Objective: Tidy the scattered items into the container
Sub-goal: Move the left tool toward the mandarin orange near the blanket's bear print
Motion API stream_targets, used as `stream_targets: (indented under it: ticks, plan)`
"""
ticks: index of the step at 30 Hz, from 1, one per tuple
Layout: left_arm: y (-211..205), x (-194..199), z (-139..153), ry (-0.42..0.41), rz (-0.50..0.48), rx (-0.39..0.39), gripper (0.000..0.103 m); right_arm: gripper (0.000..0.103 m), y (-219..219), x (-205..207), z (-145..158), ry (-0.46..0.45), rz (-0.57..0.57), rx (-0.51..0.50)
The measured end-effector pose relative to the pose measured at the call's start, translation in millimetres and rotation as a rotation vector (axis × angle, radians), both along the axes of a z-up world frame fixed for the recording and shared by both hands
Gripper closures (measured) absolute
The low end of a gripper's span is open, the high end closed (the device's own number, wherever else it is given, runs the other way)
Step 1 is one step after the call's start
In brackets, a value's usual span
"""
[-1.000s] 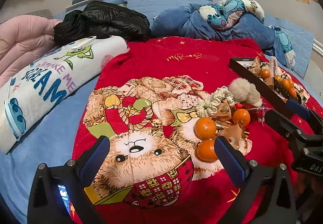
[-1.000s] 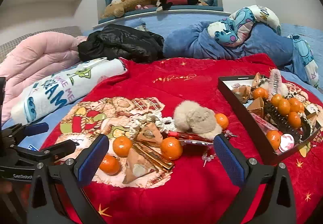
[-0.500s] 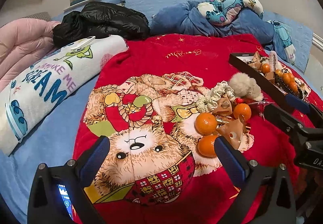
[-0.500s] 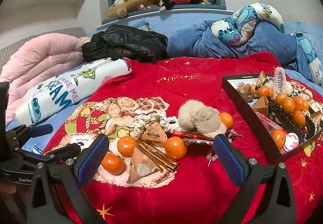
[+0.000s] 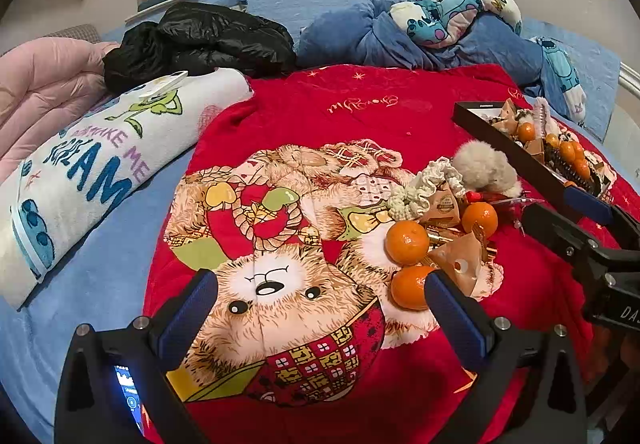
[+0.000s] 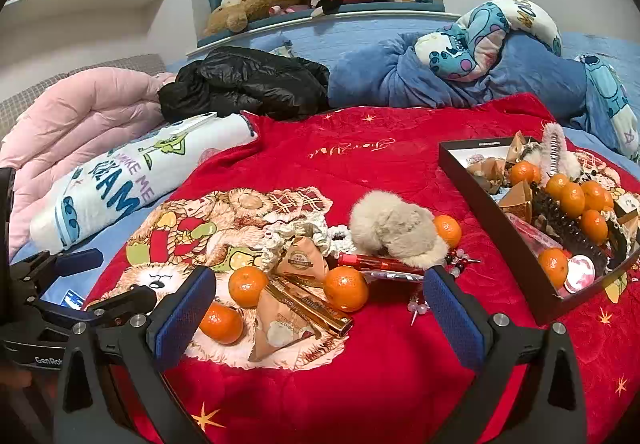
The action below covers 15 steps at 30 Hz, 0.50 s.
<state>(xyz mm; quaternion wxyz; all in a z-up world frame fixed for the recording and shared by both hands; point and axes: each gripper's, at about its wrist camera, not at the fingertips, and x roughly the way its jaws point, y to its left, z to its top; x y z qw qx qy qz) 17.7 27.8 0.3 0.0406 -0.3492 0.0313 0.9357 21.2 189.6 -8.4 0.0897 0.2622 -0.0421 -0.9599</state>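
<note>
Both grippers are empty, with their blue-padded jaws spread wide. The left gripper (image 5: pixel 320 300) hovers above the printed bear's face near the front edge of the red plush blanket (image 5: pixel 360 116). The right gripper (image 6: pixel 320 298) hovers over the scattered pile near the middle of the blanket; neither tool touches any item.

The container, a shallow black rectangular cardboard box (image 6: pixel 480 192), lies at the right edge of the blanket. It already holds several orange mandarins (image 6: pixel 572 198), tan triangular packets, a black chain-like accessory, a fluffy pink hair clip (image 6: pixel 554 148) and a round pink-and-white disc (image 6: pixel 580 272).

The items outside the box are grouped just left of it:
- Four loose mandarins: one (image 6: pixel 248 284) beside a second (image 6: pixel 221 322) at the left of the group, one (image 6: pixel 346 288) in the centre, and one (image 6: pixel 448 230) touching the far side of the beige fluffy pom-pom (image 6: pixel 394 230).
- Two tan triangular paper packets (image 6: pixel 300 260), with a gold-foil bar (image 6: pixel 312 304) lying across the nearer one.
- A cream ruffled fabric scrunchie (image 6: pixel 296 228) behind the packets.
- A red pen-shaped tube (image 6: pixel 376 262) under the front of the pom-pom.
- Small beaded pins (image 6: pixel 418 308) by the right gripper's right finger.

A rolled white printed towel (image 5: pixel 100 160) lies off the blanket's left edge.
</note>
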Motion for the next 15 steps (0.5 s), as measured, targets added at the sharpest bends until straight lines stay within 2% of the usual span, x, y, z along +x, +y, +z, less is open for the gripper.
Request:
stream_targets:
  ticks: [15]
  plan:
    - [-2.2, 0.7, -1.6, -0.011, 0.013, 0.004, 0.0, 0.0, 7.3, 0.2, -0.6, -0.004, -0.021, -0.029]
